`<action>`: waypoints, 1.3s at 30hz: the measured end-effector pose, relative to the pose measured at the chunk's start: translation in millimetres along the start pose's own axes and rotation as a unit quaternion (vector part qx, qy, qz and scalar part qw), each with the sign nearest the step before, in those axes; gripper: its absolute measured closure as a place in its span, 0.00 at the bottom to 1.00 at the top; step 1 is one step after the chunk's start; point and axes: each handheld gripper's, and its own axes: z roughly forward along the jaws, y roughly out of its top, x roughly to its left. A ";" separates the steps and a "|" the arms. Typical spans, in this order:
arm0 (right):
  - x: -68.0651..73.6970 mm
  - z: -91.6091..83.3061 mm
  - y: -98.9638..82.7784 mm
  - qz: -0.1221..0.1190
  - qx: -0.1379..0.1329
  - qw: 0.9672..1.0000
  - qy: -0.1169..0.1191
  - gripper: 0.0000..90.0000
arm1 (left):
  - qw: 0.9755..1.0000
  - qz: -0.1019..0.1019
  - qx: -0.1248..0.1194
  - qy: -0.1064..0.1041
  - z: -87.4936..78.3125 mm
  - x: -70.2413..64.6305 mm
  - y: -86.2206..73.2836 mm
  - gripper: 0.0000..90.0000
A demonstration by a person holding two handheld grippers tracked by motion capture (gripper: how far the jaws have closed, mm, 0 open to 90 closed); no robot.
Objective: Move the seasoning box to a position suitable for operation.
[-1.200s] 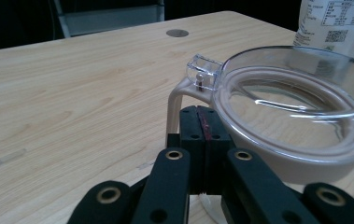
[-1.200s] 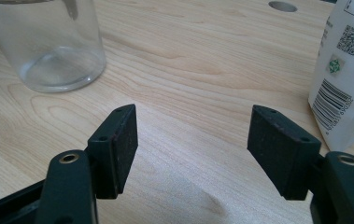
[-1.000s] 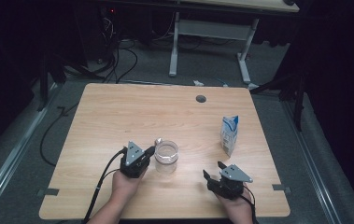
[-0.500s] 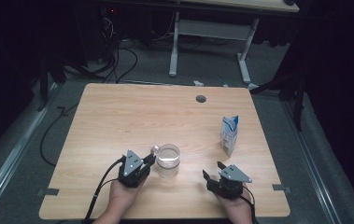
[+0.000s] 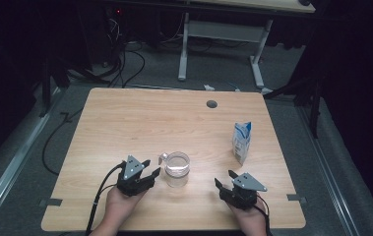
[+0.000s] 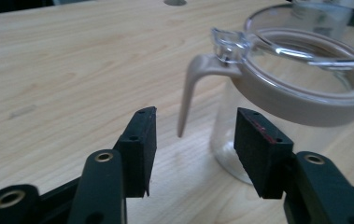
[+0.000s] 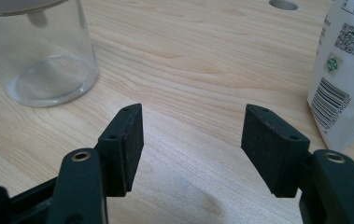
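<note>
My left claw (image 5: 148,169) sits just left of the glass jug (image 5: 176,168), jaws parted around its handle (image 6: 191,88) without touching. They have just been opening; earlier they pinched shut. Drifting sideways could knock the jug over on the bench (image 5: 139,123). Right of the jug, my right claw (image 5: 226,180) gapes empty, short of the carton (image 5: 241,141).

Light wooden rectangular table (image 5: 139,123), pale grain running crosswise, round cable hole (image 5: 211,104) near far edge. Clear glass jug with beige collar and thin handle (image 5: 177,169) stands upright near front centre, handle toward the left. White-and-blue gable-top carton (image 5: 241,141) stands upright toward the right edge, well apart from the jug. Table sits on grey carpet floor (image 5: 292,123).
</note>
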 end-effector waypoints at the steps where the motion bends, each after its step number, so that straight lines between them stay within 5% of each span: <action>1: 0.0 0.0 0.0 0.000 0.000 1.000 0.000 0.43 | 1.000 0.000 0.000 0.000 0.0 0.0 0.0 0.55; 17: 1.2 0.0 4.6 0.000 -0.004 1.000 0.017 0.20 | 1.000 -0.014 -0.011 -0.012 -4.0 11.7 15.4 0.63; 23: -0.4 -1.3 4.8 0.003 -0.007 1.000 0.016 0.20 | 1.000 0.013 -0.020 -0.005 -2.3 10.9 27.7 0.64; 27: -0.8 -0.8 4.5 0.006 -0.003 1.000 0.016 0.20 | 1.000 0.000 -0.019 -0.017 -0.7 11.2 34.1 0.65; 30: -0.8 -0.1 4.1 0.011 -0.002 1.000 0.016 0.20 | 1.000 0.020 -0.017 -0.003 2.6 5.3 41.6 0.64; 34: -1.4 -0.1 4.2 0.012 -0.003 1.000 0.016 0.20 | 1.000 0.019 -0.023 -0.007 3.7 3.8 46.1 0.69; 39: -1.6 0.7 3.9 0.010 -0.001 1.000 0.018 0.19 | 0.999 0.023 -0.026 -0.021 7.1 2.0 51.6 0.88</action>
